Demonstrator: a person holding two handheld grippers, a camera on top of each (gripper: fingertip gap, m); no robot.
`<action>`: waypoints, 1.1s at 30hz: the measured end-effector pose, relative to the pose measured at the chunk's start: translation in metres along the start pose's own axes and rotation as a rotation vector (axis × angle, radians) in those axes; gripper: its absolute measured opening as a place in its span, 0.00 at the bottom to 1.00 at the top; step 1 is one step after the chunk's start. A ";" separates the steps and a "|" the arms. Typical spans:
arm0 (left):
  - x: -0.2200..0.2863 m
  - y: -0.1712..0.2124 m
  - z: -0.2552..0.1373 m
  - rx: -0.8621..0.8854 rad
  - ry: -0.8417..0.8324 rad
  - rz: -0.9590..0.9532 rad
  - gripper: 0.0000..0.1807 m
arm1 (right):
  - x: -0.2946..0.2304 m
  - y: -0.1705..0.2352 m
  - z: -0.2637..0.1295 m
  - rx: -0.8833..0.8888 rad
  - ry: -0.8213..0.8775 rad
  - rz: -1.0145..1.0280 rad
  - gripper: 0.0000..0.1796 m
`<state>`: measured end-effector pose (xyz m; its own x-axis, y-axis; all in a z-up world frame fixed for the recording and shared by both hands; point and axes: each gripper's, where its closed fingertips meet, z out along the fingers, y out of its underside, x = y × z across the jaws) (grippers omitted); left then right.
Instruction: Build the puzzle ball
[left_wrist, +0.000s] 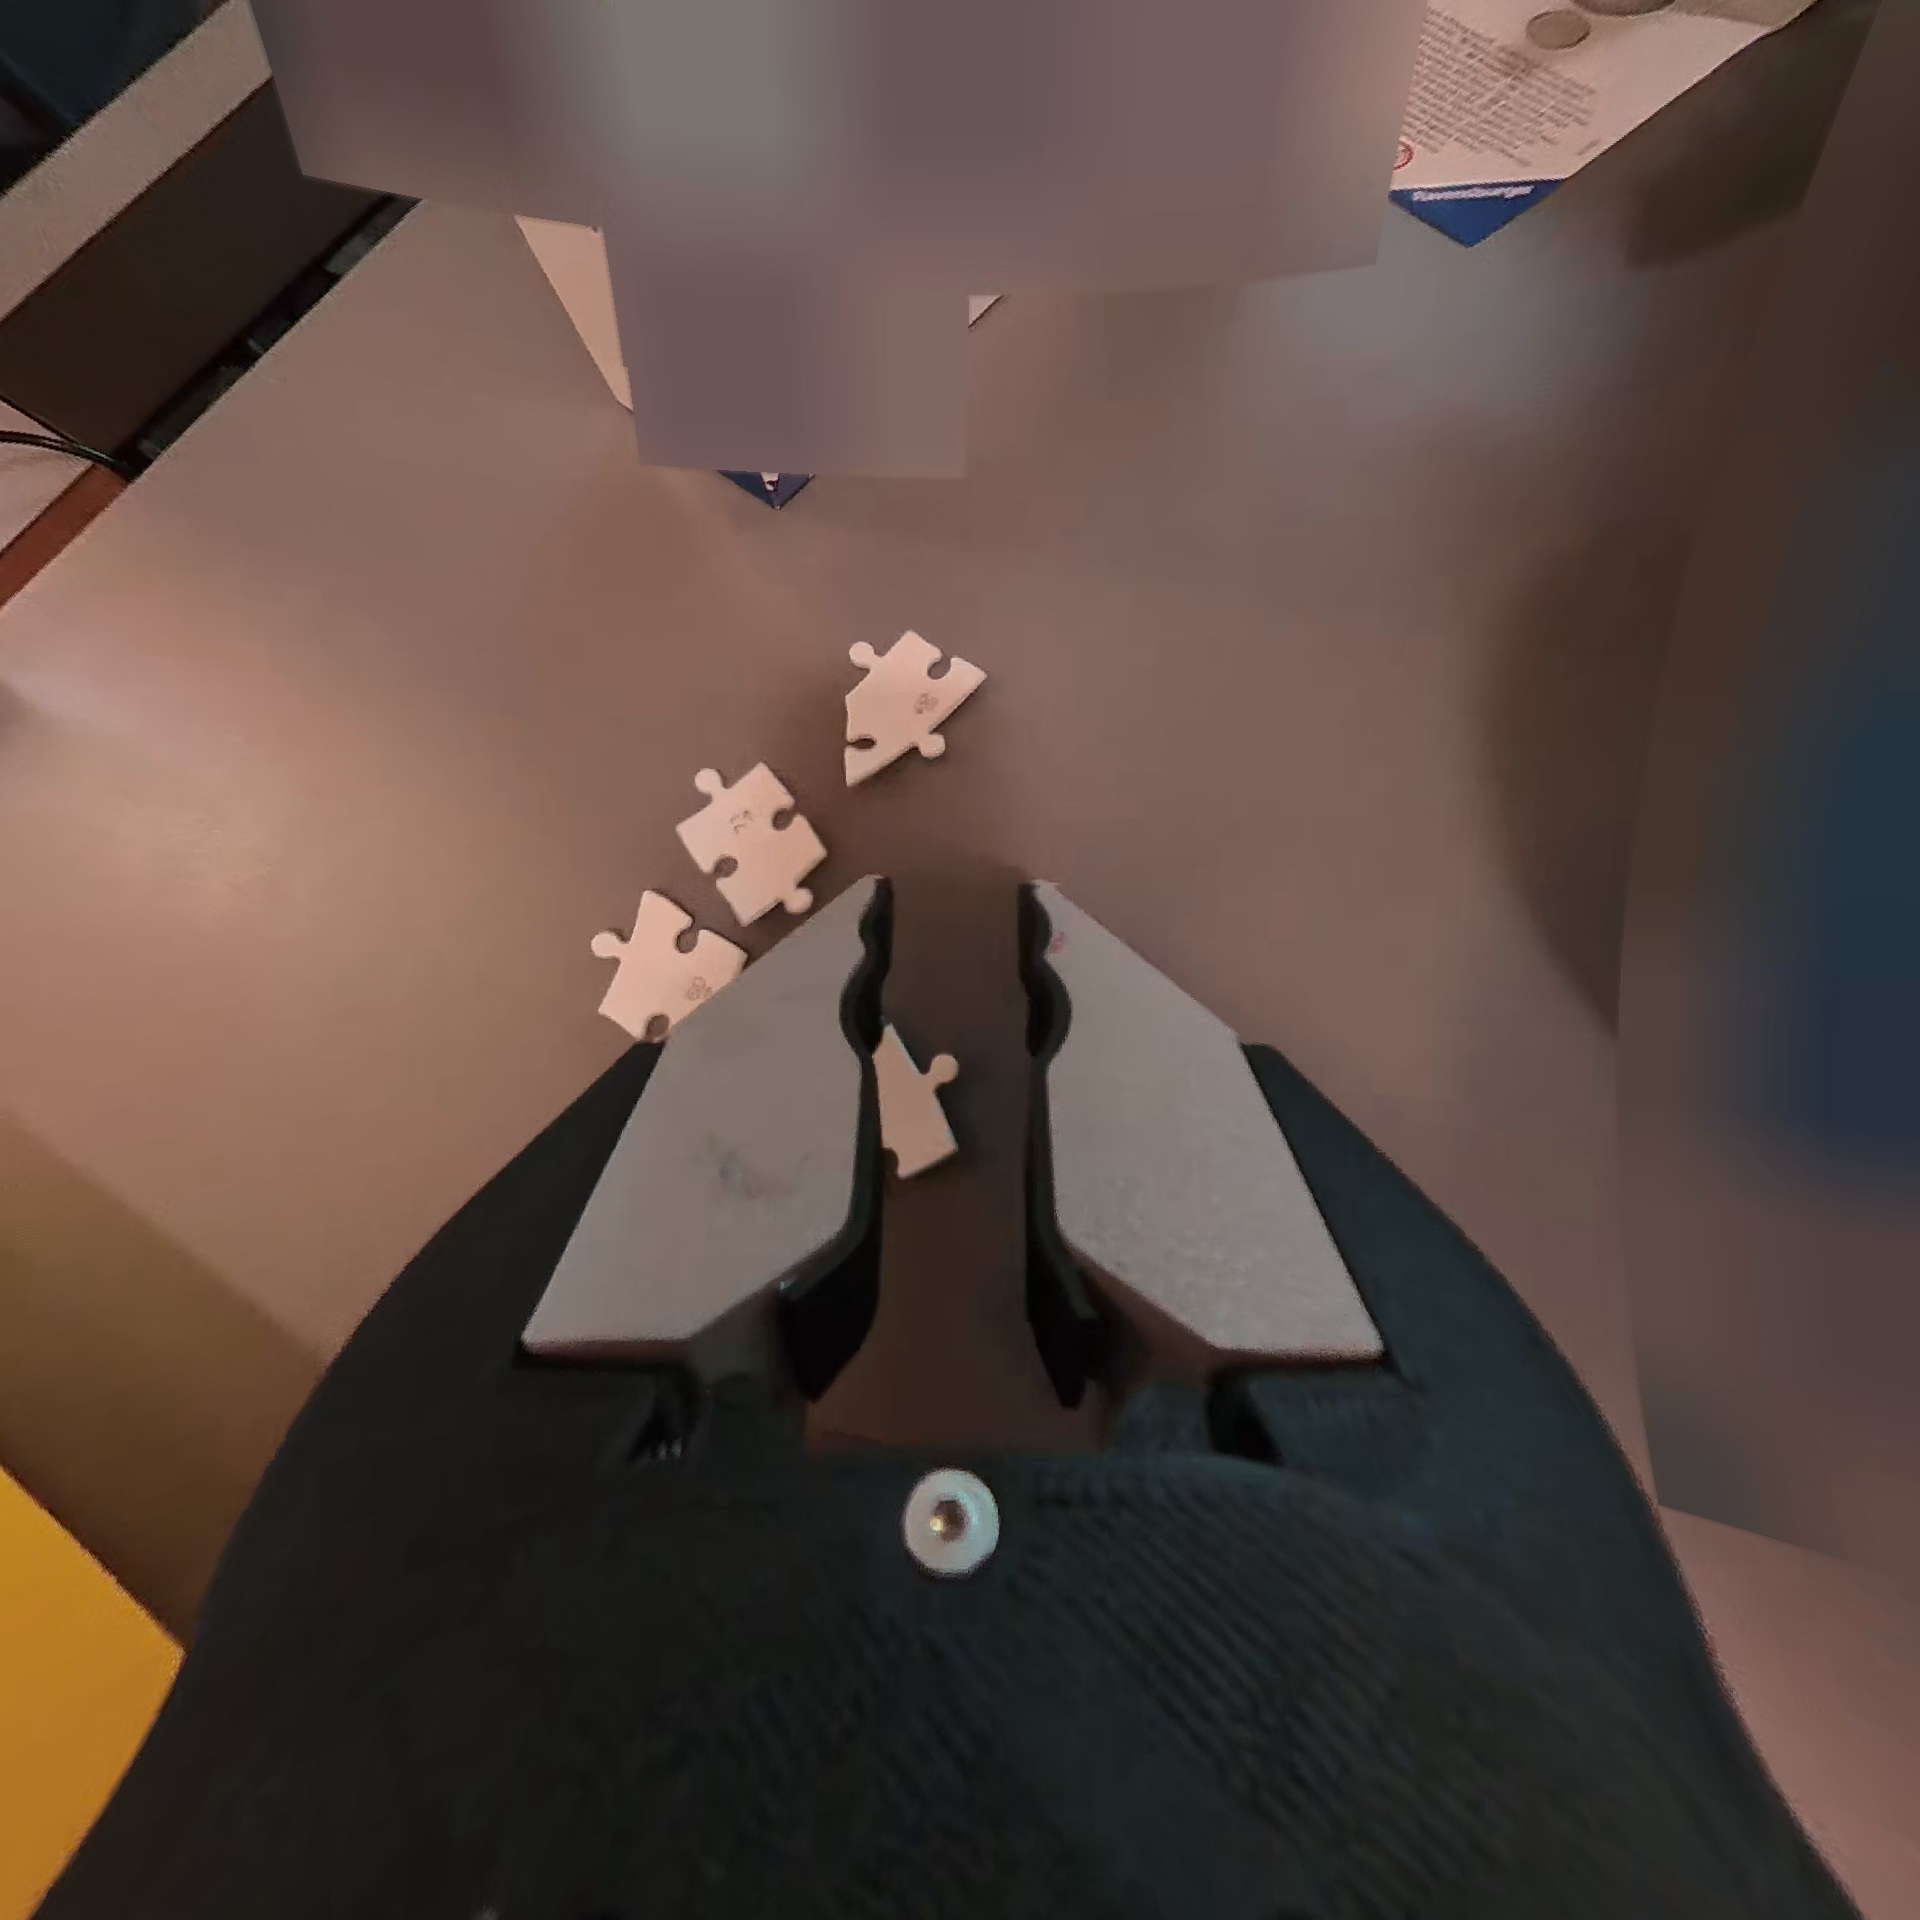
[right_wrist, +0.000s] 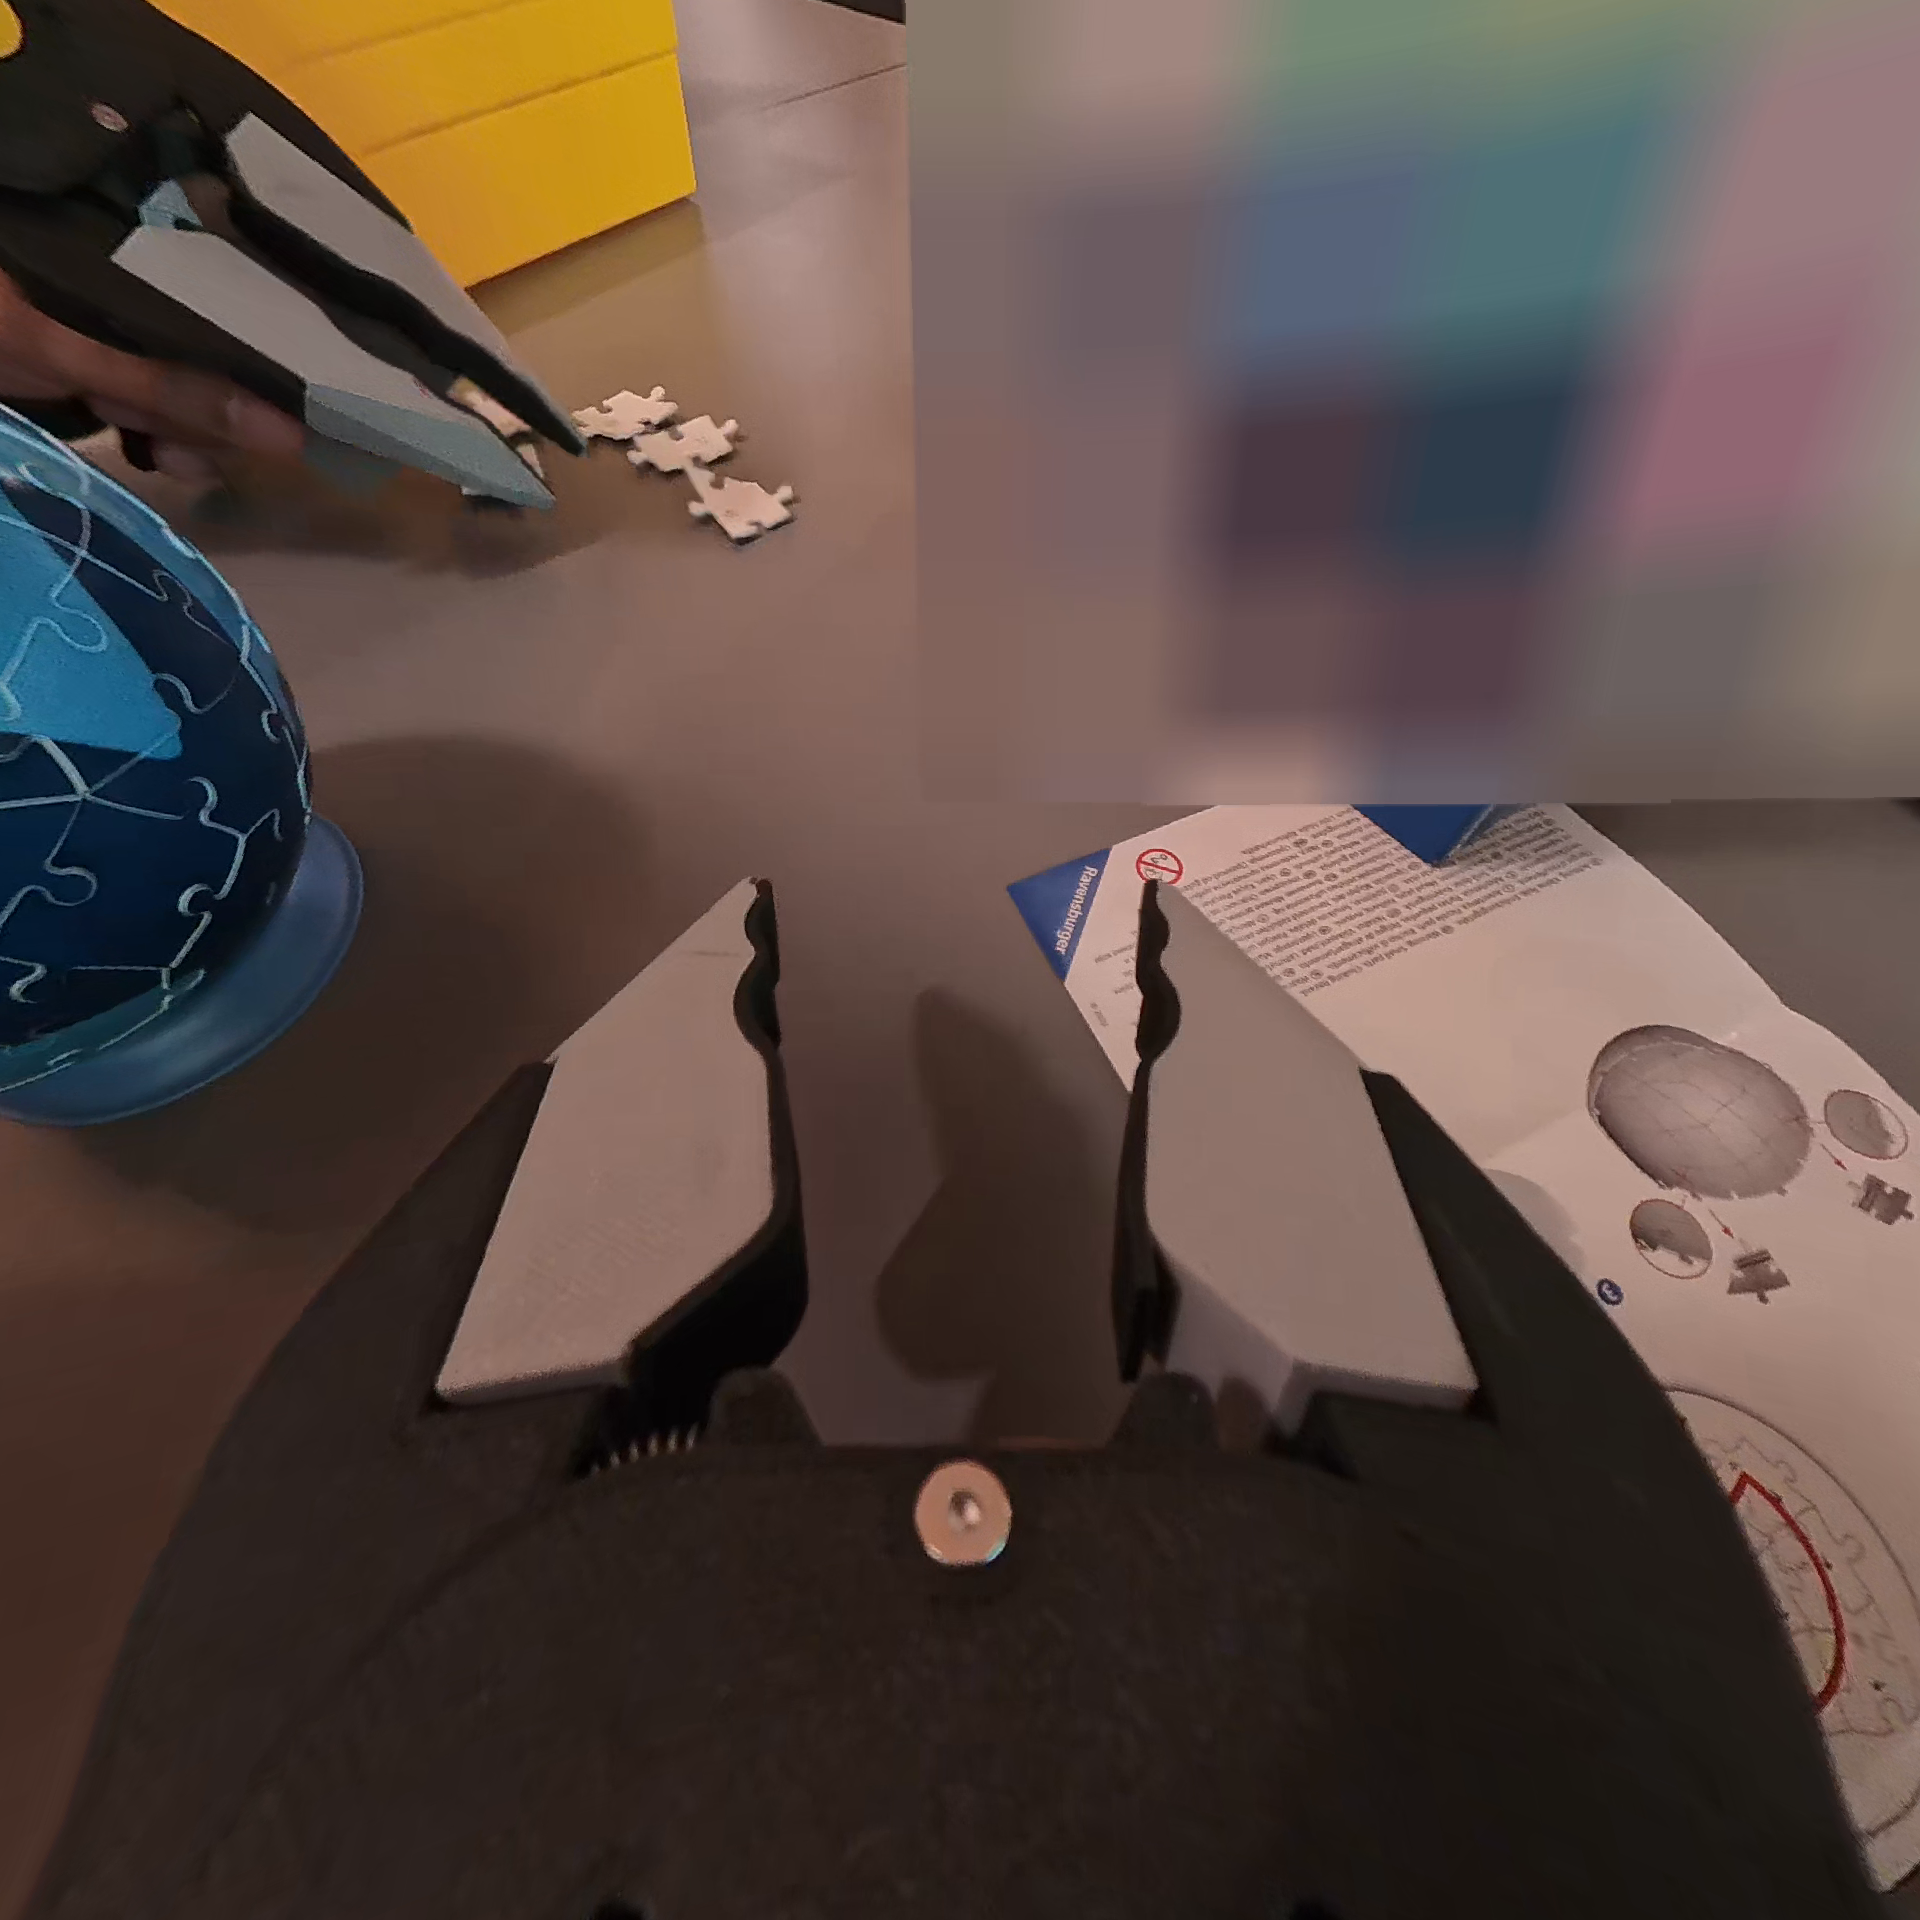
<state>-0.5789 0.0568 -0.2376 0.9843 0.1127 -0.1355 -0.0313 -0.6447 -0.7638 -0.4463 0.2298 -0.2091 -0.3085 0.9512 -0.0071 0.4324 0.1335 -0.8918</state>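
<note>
The blue puzzle ball (right_wrist: 125, 779) stands on its blue ring stand (right_wrist: 322, 935) at the left of the right wrist view. Several white, face-down puzzle pieces lie on the brown table: three ahead of my left gripper (left_wrist: 914, 707) (left_wrist: 750, 842) (left_wrist: 665, 966), and one piece (left_wrist: 914, 1112) on the table between its fingers, next to the left finger. My left gripper (left_wrist: 951, 894) is open and low over the pieces; it also shows in the right wrist view (right_wrist: 545, 468). My right gripper (right_wrist: 956, 888) is open and empty above bare table, right of the ball.
A printed instruction sheet (right_wrist: 1455, 987) lies at the right, under my right fingertip; it also shows far off in the left wrist view (left_wrist: 1507, 104). A yellow box (right_wrist: 499, 135) stands behind the pieces. A blue box corner (left_wrist: 769, 488) lies beyond the pieces. The tips of one gripper are about 25 centimeters away from the tips of the other.
</note>
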 end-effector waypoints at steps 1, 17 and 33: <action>-0.001 -0.002 0.002 0.004 0.003 -0.006 0.14 | -0.001 0.000 0.000 0.000 -0.004 -0.002 0.37; -0.003 -0.022 0.051 -0.253 0.192 -0.002 0.22 | -0.013 -0.008 -0.007 0.048 -0.042 -0.021 0.37; -0.007 -0.022 0.052 -0.235 0.236 0.053 0.20 | -0.021 -0.017 -0.014 0.095 -0.070 -0.039 0.36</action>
<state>-0.5939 0.1093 -0.2526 0.9963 -0.0859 -0.0005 -0.0697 -0.8050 -0.5892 -0.4358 0.2116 -0.1872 -0.3835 0.9235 -0.0001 0.3377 0.1401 -0.9308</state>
